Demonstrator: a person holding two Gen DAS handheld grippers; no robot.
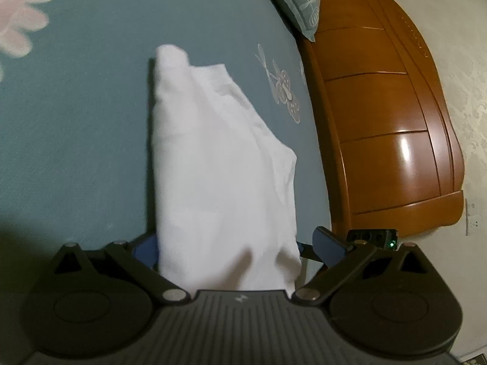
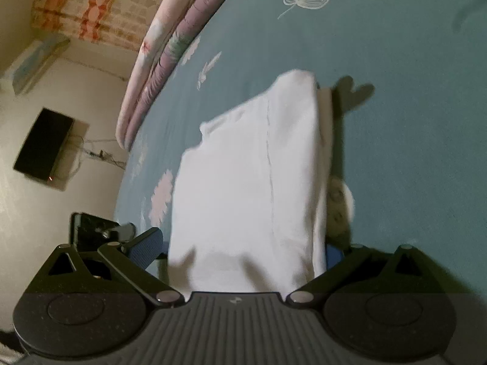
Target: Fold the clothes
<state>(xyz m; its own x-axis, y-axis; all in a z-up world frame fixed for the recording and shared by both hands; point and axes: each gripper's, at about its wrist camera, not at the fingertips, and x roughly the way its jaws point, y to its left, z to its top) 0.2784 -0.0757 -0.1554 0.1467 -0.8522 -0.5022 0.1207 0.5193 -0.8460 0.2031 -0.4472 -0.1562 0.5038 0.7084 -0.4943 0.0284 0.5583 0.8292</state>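
You have the white cotton garment [image 1: 219, 164] already narrowed into a long folded strip on the teal flower-printed bedsheet [image 1: 76, 106], lying out in the middle of the bed with its far end pointing away from you and its near end running in between the fingers of both tools. The left gripper [image 1: 234, 248] has its jaws spread wide, one blue pad on each side of the cloth and neither pressing it; the right gripper [image 2: 240, 248] stands the same way, wide apart and straddling the strip. The likely step is the crosswise fold, so take the near end with both grippers at its two corners before closing, each bite catching every layer. In the right wrist view a loose flap peeks out along the strip's right edge; tuck your bite past it, or it may slip free. Lift both corners together and level, carry them toward the far end, beside the polished wooden headboard [image 1: 389, 115] side, and lay them down edge on edge. Keep the cloth taut between your hands so it does not skew.
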